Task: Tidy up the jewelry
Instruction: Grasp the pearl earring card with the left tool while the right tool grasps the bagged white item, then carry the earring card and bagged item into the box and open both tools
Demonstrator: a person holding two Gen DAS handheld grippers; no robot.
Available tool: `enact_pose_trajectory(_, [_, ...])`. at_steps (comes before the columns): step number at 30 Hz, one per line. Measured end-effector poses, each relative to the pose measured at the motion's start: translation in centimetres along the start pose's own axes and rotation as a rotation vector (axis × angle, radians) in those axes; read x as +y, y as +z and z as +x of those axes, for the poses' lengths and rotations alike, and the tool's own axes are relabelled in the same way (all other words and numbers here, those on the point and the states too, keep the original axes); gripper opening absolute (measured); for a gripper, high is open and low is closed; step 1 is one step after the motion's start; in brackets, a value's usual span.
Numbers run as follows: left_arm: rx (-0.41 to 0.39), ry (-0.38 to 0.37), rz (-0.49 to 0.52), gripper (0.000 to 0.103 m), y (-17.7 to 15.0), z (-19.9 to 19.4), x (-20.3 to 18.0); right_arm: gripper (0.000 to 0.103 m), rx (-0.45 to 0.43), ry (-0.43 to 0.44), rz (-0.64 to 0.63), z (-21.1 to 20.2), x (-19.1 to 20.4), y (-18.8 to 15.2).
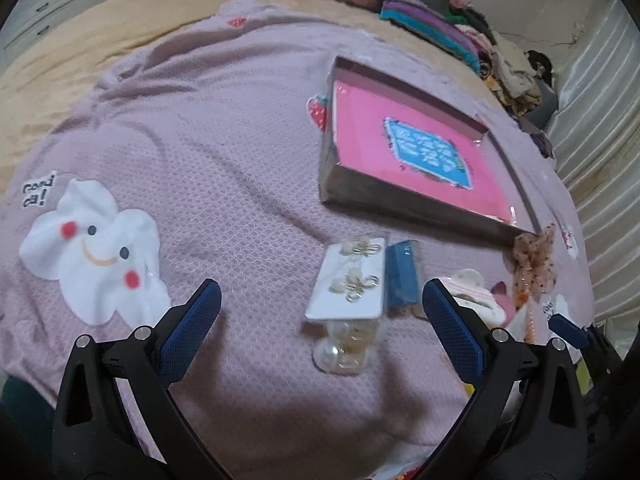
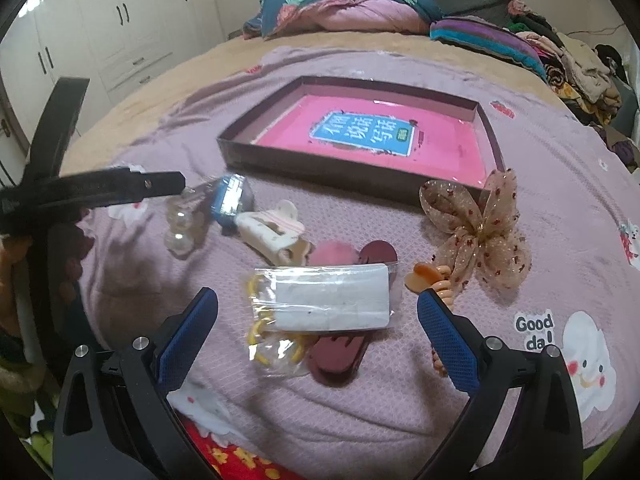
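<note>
A shallow dark box with a pink bottom [image 1: 352, 184] [image 2: 320, 168] lies on the purple blanket. My left gripper [image 1: 320, 316] is open, hovering just before a white earring card [image 1: 352, 284] with a clear pearl piece [image 1: 348, 348] under it and a small blue box [image 1: 402, 276] beside it. My right gripper [image 2: 316, 320] is open over a clear bag with a white card [image 2: 332, 300] and yellow rings [image 2: 256, 332]. Near it lie a maroon clip [image 2: 340, 356], a white claw clip [image 2: 272, 232], an orange clip [image 2: 424, 276] and a sheer bow [image 2: 480, 232].
The purple blanket [image 1: 200, 140] covers a bed. Folded quilts and clothes [image 2: 360, 8] pile at the headboard and right side. White wardrobes [image 2: 100, 32] stand at the left. The left gripper's black body [image 2: 100, 188] reaches in from the left in the right wrist view.
</note>
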State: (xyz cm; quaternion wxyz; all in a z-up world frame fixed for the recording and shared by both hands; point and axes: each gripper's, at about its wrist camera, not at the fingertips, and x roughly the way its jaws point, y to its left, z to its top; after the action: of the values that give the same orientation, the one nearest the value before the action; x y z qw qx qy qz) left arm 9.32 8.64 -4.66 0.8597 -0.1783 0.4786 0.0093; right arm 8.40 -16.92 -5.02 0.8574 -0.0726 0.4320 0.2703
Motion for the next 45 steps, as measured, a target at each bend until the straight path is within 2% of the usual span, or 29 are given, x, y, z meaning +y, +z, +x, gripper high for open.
enact_pose_trajectory(5, [0.085, -0.073, -0.041, 0.095, 0.0, 1.9, 0.7, 0.099, 0.039, -0.012, 0.005, 1.9, -0.4, -0.2])
enact_pose_trajectory(9, [0.101, -0.1, -0.058, 0.093, 0.2, 2.5, 1.2, 0.099, 0.062, -0.009, 0.006, 3.1, -0.7, -0.3])
enact_pose_trajectory(11, [0.104, -0.104, -0.053, 0.086, 0.4, 2.5, 1.2, 0.099, 0.06, -0.004, 0.007, 3.2, -0.7, -0.3])
enact_pose_trajectory(13, [0.109, -0.115, -0.056, 0.073, 0.6, 2.6, 1.2, 0.099, 0.052, -0.003, 0.008, 3.2, -0.8, -0.2])
enact_pose_trajectory(16, [0.124, -0.13, -0.057, 0.063, 0.7, 2.9, 1.0, 0.097, 0.049, -0.007, 0.011, 3.1, -1.0, -0.2])
enact_pose_trajectory(17, [0.129, -0.134, -0.053, 0.061, 0.7, 3.0, 0.9, 0.092, 0.055, -0.004, 0.013, 3.2, -1.1, -0.2])
enact_pose_trajectory(19, [0.137, -0.146, -0.051, 0.047, 0.8, 3.0, 0.8, 0.089, 0.067, 0.006, 0.022, 3.3, -1.3, -0.2])
enact_pose_trajectory(22, [0.135, -0.14, -0.048, 0.04, 0.8, 3.0, 0.5, 0.084, 0.062, 0.01, 0.027, 3.2, -1.5, -0.3])
enact_pose_trajectory(28, [0.092, -0.126, -0.032, 0.035, 0.9, 1.6, 0.4, 0.083, 0.033, 0.011, 0.058, 2.1, -2.3, -0.7])
enact_pose_trajectory(35, [0.04, -0.109, -0.002, 0.035, 1.6, -0.5, -0.1, 0.083, -0.027, 0.009, 0.107, -0.9, -3.2, -0.4])
enact_pose_trajectory(45, [-0.032, -0.08, 0.063, 0.035, 4.0, -2.5, -2.4, 0.083, -0.146, -0.006, 0.136, -5.4, -5.5, 3.5])
